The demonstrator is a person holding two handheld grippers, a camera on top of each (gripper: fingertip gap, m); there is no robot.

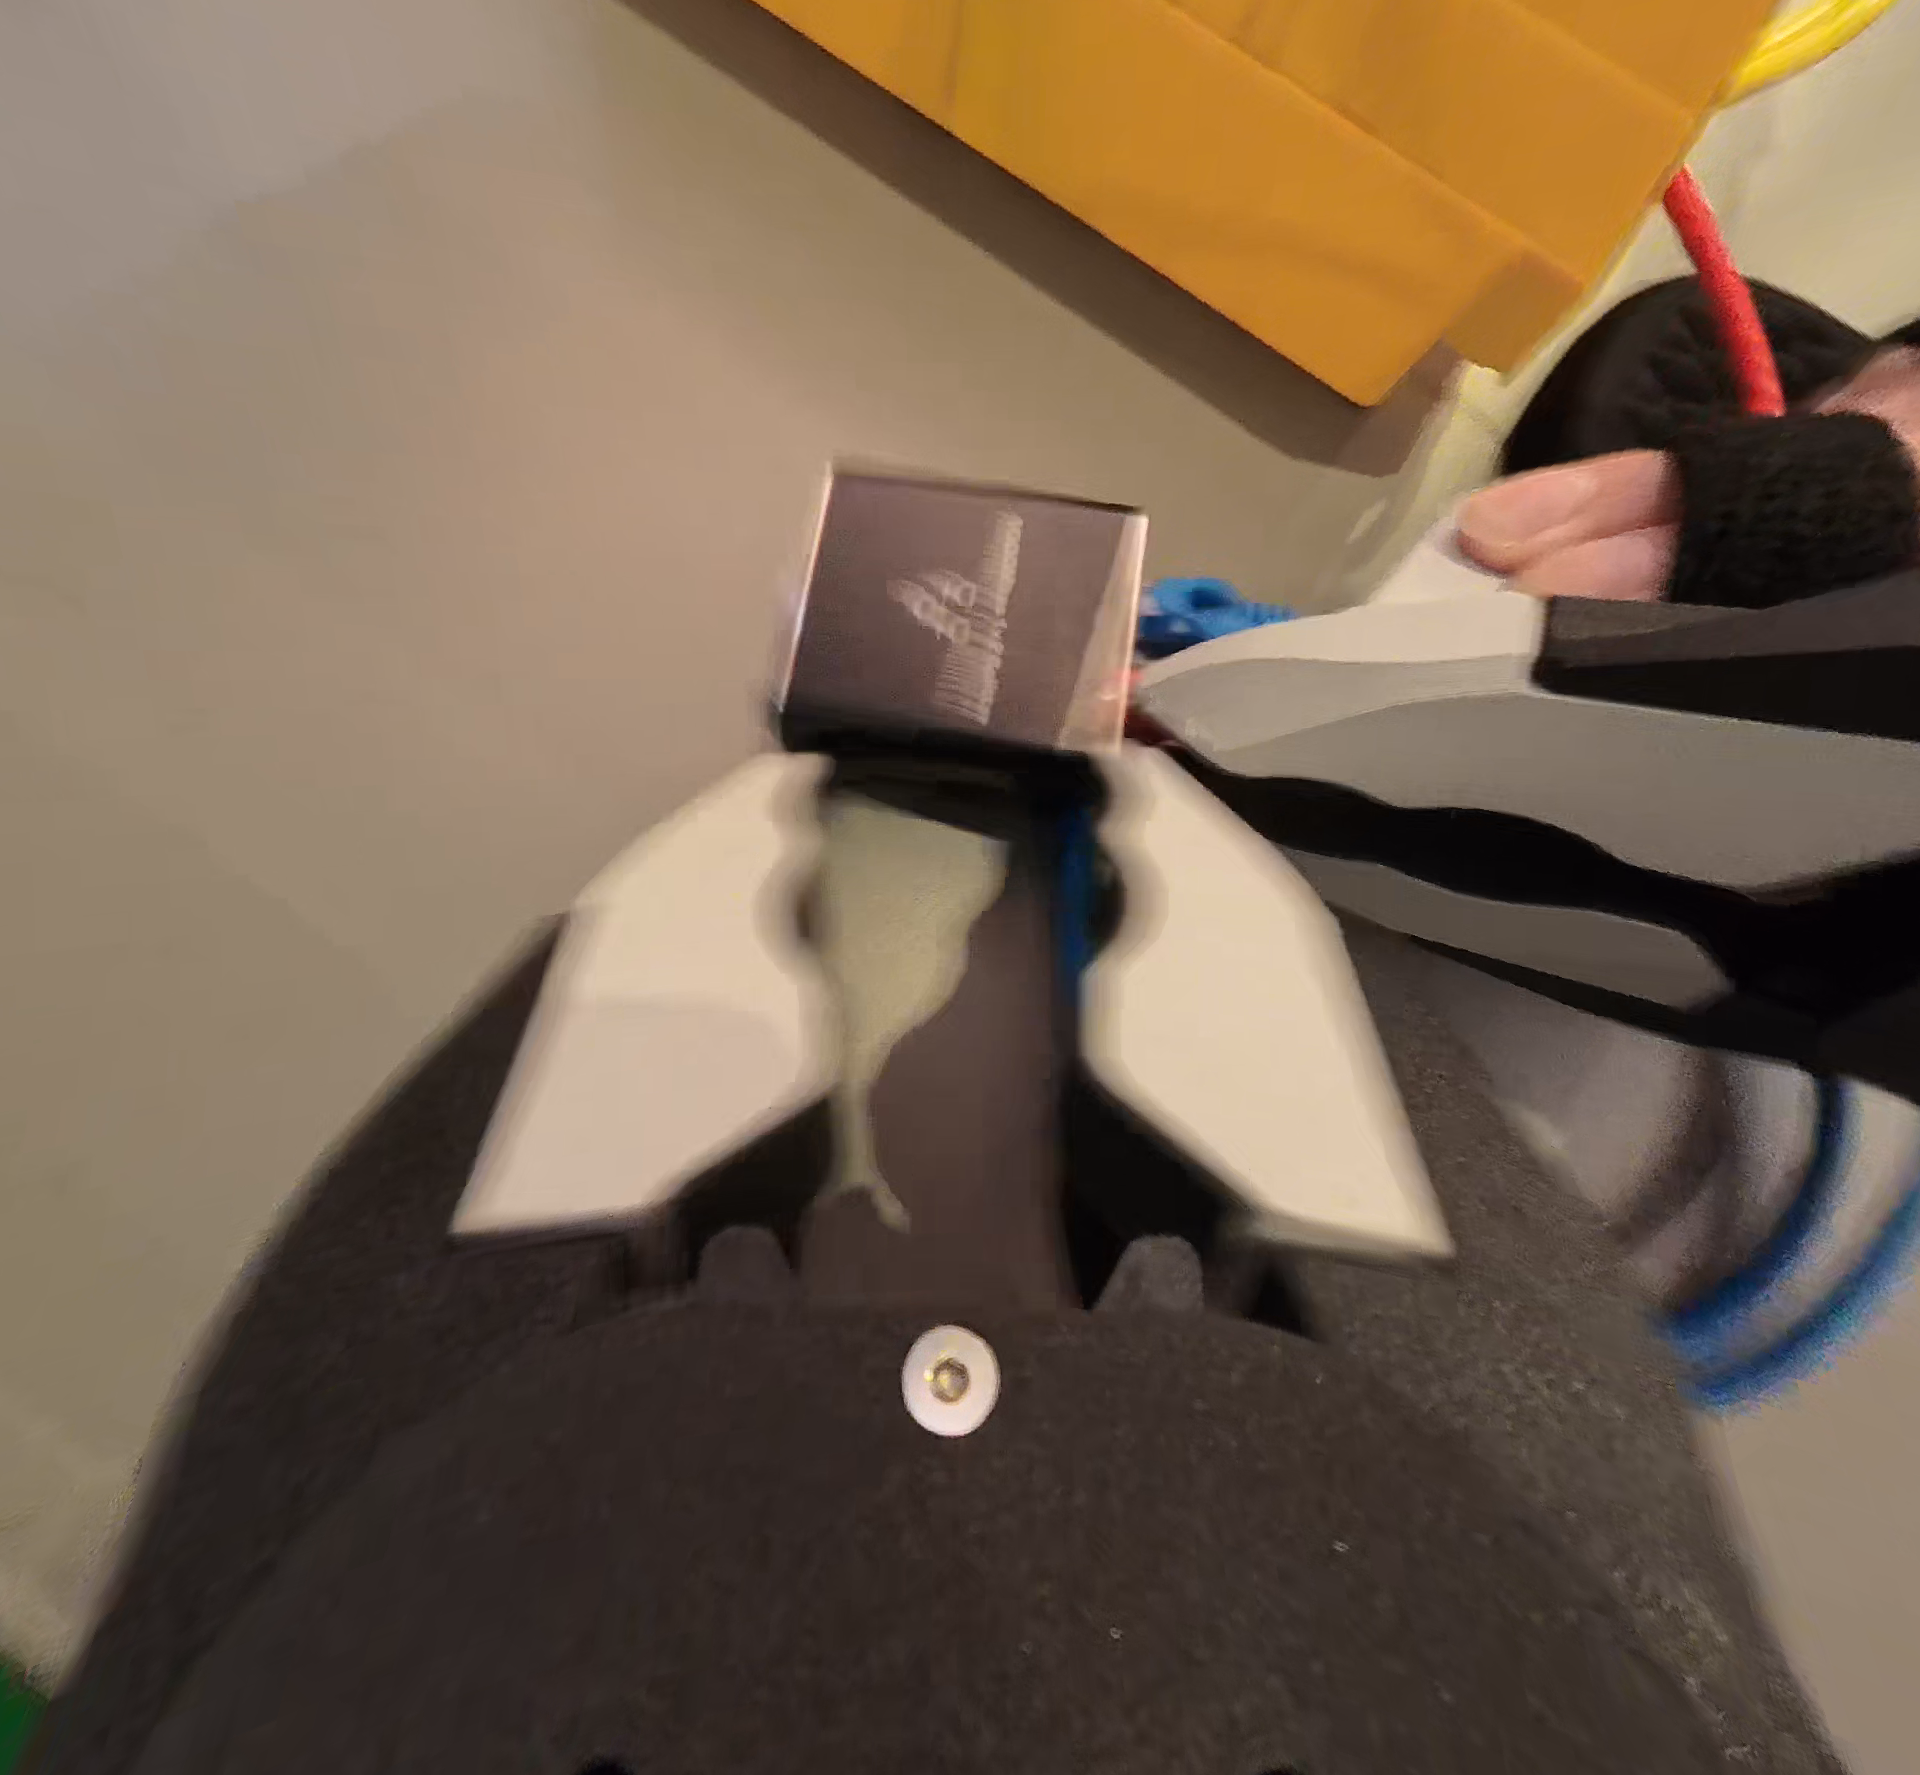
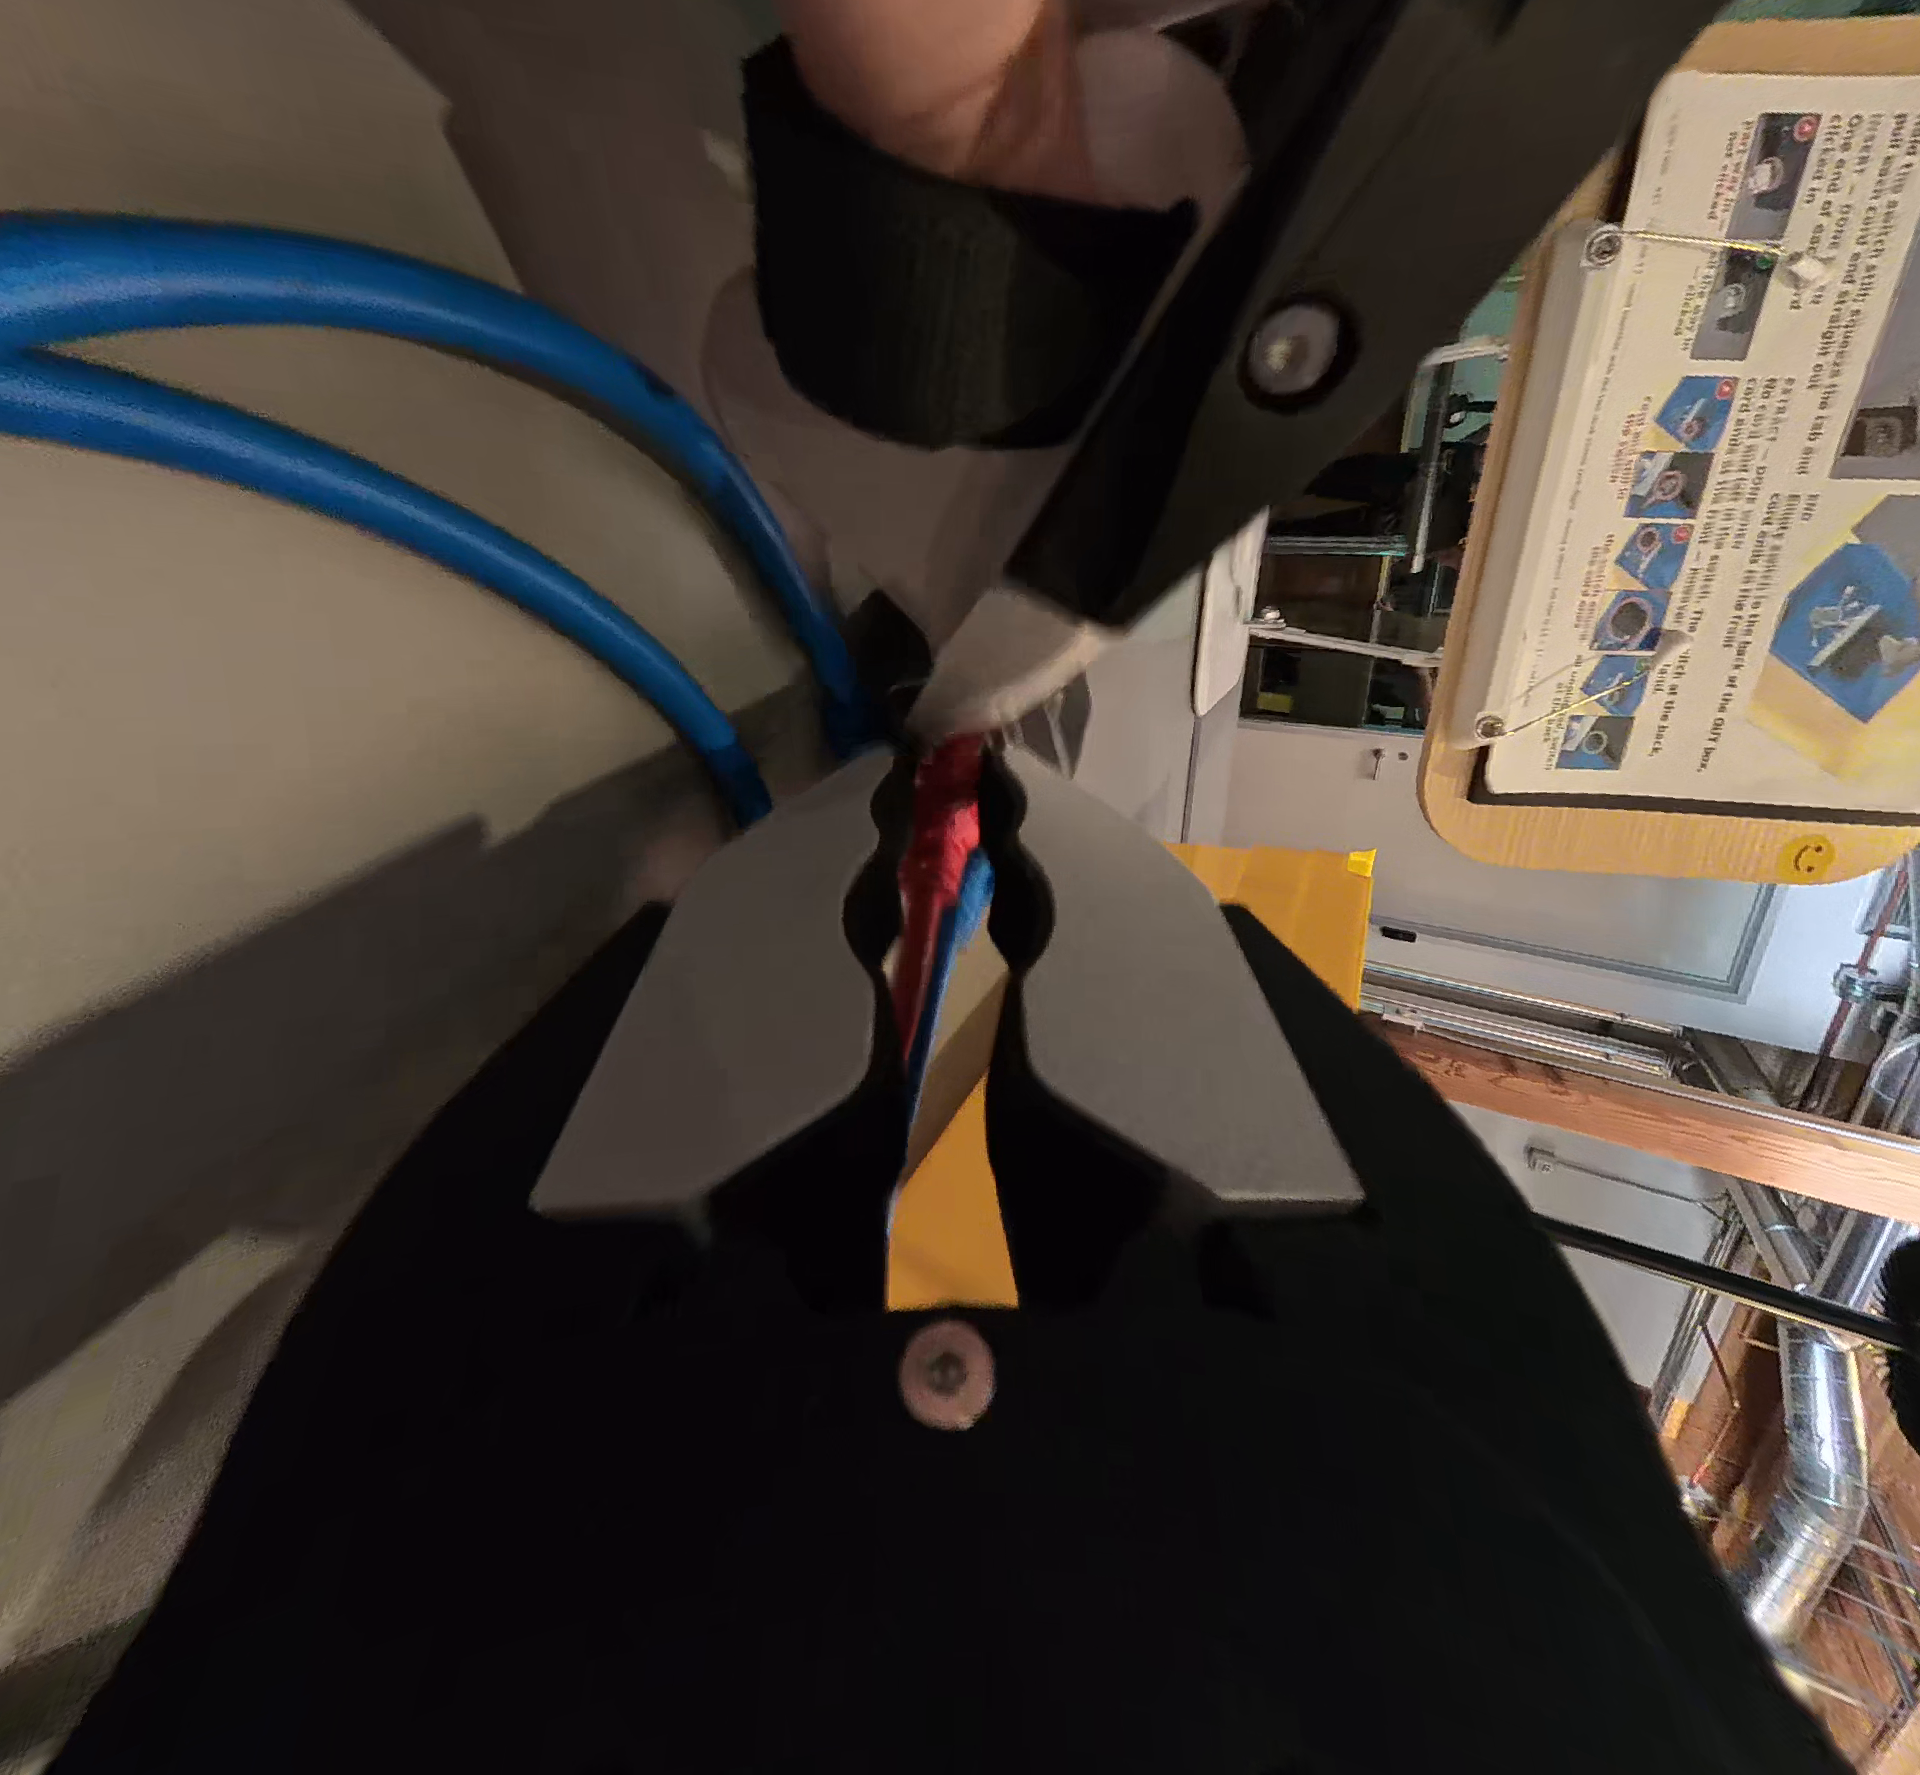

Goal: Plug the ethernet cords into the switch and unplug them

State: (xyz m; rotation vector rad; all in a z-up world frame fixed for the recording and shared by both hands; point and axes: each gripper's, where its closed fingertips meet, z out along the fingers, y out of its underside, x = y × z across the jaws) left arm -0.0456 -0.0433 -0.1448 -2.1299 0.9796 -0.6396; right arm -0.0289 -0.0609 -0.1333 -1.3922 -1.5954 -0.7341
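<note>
In the left wrist view the left gripper point(image 1: 961, 775) has its grey fingers closed on the near edge of the small dark box-shaped switch point(image 1: 961, 619), held over the beige table point(image 1: 312, 375), though motion blur softens the contact. Just right of the switch the right gripper point(image 1: 1153, 691) reaches in, its tips hidden against the switch's side; beyond lie a red cord point(image 1: 1720, 297), thin yellow cords point(image 1: 1829, 11) and a yellow box point(image 1: 1247, 63). Only the right wrist view shows the right gripper point(image 2: 948, 769) nearly closed, pinching the red ethernet plug point(image 2: 951, 806) with a blue cord point(image 2: 416, 395) looping left; the switch is hidden there.
</note>
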